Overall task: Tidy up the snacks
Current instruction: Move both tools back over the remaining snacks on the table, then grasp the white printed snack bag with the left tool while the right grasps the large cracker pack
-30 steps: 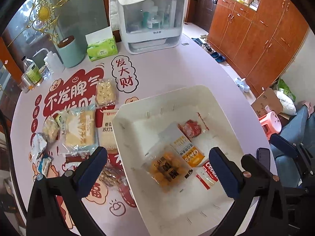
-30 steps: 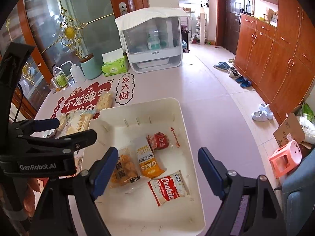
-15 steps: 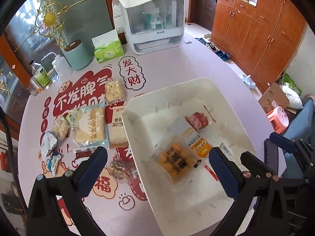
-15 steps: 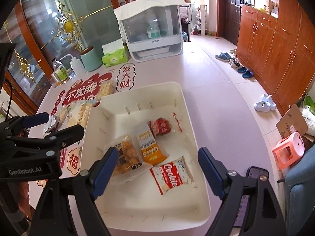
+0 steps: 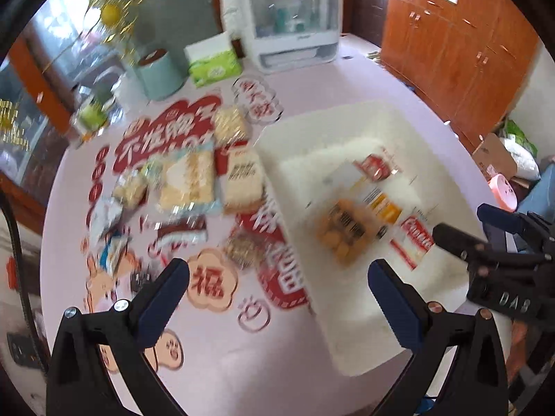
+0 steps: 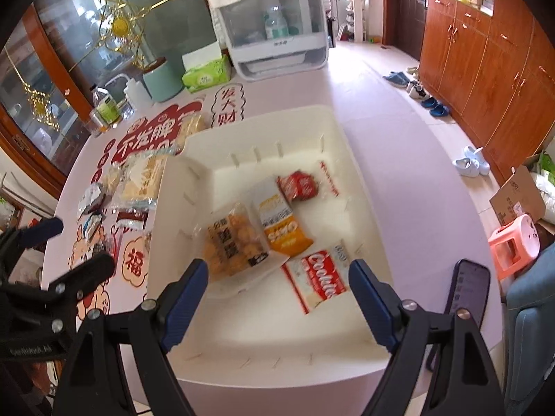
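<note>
Blue rubber pads line the black fingers of both grippers, and each gripper stands spread wide with nothing between its pads. The right gripper [image 6: 277,294] hangs over the near end of a white rectangular plastic bin [image 6: 267,367] on the pale pink desk [image 6: 399,208]; the left gripper [image 5: 277,294] hangs over the bin's left wall and the desk beside it, its view blurred. Inside the bin lie four snack packets: a white and red packet printed "Cookies" [image 6: 321,282] nearest, between the right gripper's fingers in that view; a clear bag of orange-brown puffs with a black label [image 6: 234,242] to its left; an orange and white packet marked "OATS" [image 6: 281,223] touching the bag's right side; and a small red wrapped snack [image 6: 298,185] farther back. A dark smartphone [image 6: 466,289] lies on the desk just right of the bin. Left of the bin, loose snacks lie on the desk's red and white printed lettering: a clear bag of brown nuts [image 5: 242,248] nearest, a pale wafer pack [image 5: 242,178] against the bin's wall, a light blue pack of yellow crackers [image 5: 187,180] beside it, and small silver packets [image 5: 104,216] farther left. At the far edge stand a mint green cylindrical canister [image 6: 162,81], a green tissue pack [image 6: 206,71] and a white lidded cabinet with clear front [image 6: 274,22].
</note>
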